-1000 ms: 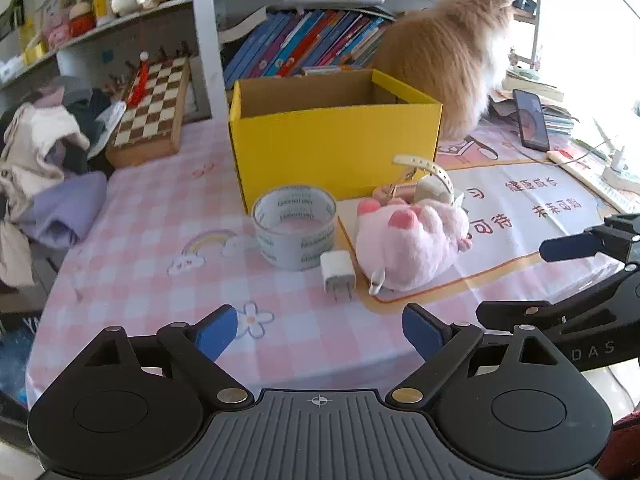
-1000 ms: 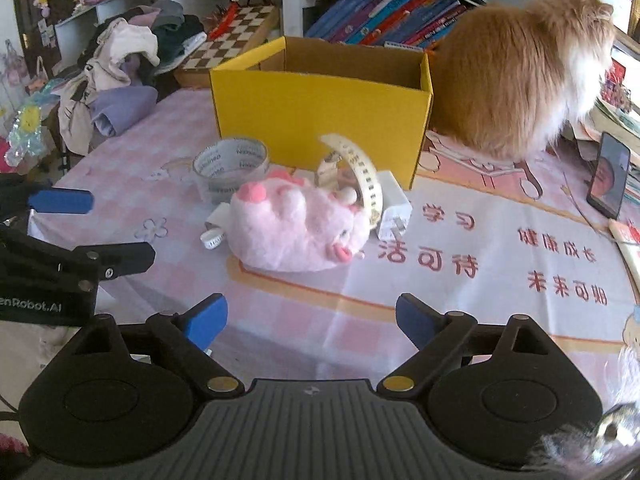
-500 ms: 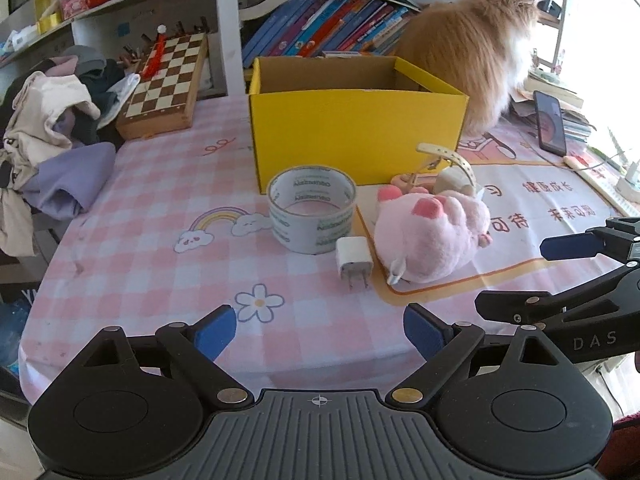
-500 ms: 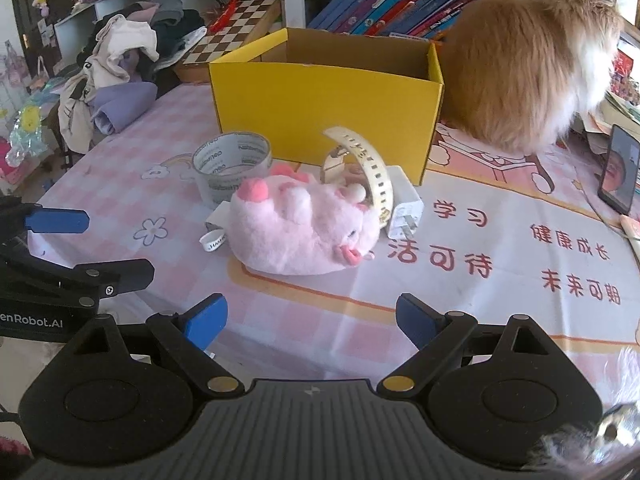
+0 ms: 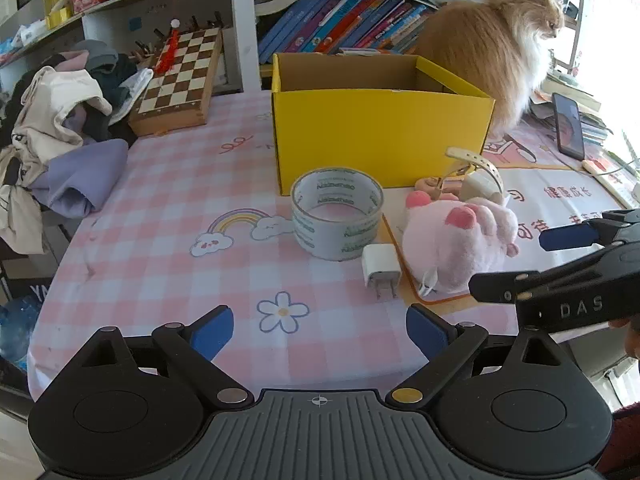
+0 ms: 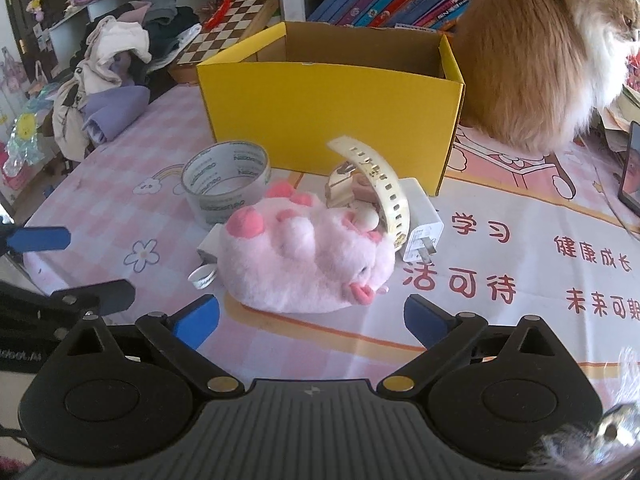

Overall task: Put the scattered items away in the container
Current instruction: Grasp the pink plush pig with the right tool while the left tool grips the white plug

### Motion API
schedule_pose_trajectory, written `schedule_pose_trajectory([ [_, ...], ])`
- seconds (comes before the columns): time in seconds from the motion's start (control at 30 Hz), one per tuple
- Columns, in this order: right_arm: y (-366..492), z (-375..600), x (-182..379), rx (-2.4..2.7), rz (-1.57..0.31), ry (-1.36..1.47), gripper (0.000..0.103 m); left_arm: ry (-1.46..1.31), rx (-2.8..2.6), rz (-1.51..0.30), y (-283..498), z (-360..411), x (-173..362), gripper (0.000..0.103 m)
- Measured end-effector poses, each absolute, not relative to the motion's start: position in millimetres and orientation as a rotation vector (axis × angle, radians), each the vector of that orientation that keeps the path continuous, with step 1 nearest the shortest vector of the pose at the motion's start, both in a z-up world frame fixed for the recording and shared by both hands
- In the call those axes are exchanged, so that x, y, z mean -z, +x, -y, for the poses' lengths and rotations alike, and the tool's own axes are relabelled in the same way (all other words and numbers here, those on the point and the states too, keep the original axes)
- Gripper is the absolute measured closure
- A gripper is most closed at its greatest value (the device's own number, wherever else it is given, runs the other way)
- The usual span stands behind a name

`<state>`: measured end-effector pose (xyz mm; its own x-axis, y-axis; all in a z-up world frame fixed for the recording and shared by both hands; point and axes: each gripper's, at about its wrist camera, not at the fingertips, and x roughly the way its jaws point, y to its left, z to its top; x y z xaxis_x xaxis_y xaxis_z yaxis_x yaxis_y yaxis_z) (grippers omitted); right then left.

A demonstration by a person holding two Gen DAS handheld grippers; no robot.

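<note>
Scattered items lie in a cluster on the pink checked tablecloth [image 5: 160,240] before the open yellow cardboard box [image 5: 380,136]. From the left wrist, that cluster sits closer and more central than a second ago: a glossy ring of clear tape [image 5: 337,218], a smooth white charger [image 5: 381,270] touching it, and a fluffy pink plush [image 5: 460,240]. The left gripper [image 5: 320,330] hangs released, nothing between its blue pads.

From the right wrist, the plush [image 6: 308,264] has grown nearer, lying on its back beside a cream perforated watch strap [image 6: 380,184] and a second charger [image 6: 424,224]. The right gripper [image 6: 312,318] is empty, its jaws opening wider. A long-haired orange cat [image 6: 540,60] sits beside the box [image 6: 332,112].
</note>
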<state>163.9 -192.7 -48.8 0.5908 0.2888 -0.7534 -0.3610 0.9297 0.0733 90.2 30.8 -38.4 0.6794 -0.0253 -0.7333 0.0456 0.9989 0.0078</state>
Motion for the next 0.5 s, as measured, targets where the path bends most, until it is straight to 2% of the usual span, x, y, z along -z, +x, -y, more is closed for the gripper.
schedule_pose_trajectory([
  [0.33,189,184,52,-0.389,-0.882,-0.05,0.003,0.019,0.031,-0.833,93,-37,40,0.008],
  [0.5,201,180,56,-0.378,-0.895,-0.017,0.0,0.028,0.03,-0.84,94,-36,41,0.008],
])
